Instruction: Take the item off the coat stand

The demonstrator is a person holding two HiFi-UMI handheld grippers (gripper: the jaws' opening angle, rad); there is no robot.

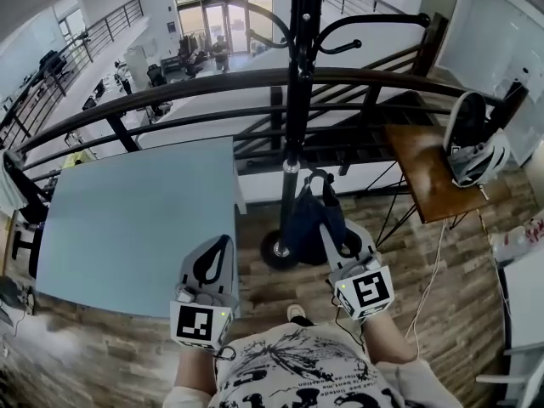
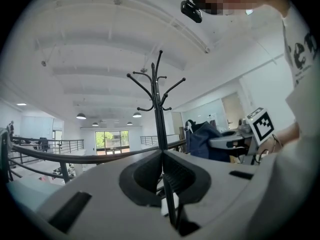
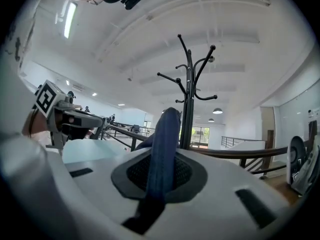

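Dark-blue bag (image 1: 308, 219) hangs low against the black pole of the coat stand (image 1: 299, 66), just above the stand's round base, part of which it covers. The right gripper (image 1: 344, 240) is clamped on the bag's strap (image 3: 162, 154), which runs up between the ribbed pads and drops out of sight into the gap below them. Whether any hook carries the bag cannot be told, since the bag's top loop lies over the pole in the head view. The left gripper (image 1: 217, 257) is held beside it over the edge of the pale blue table (image 1: 136, 219), jaws together on nothing. The stand's top is cut off by the upper edge of the head view. Behind it runs a dark railing (image 1: 170, 92).
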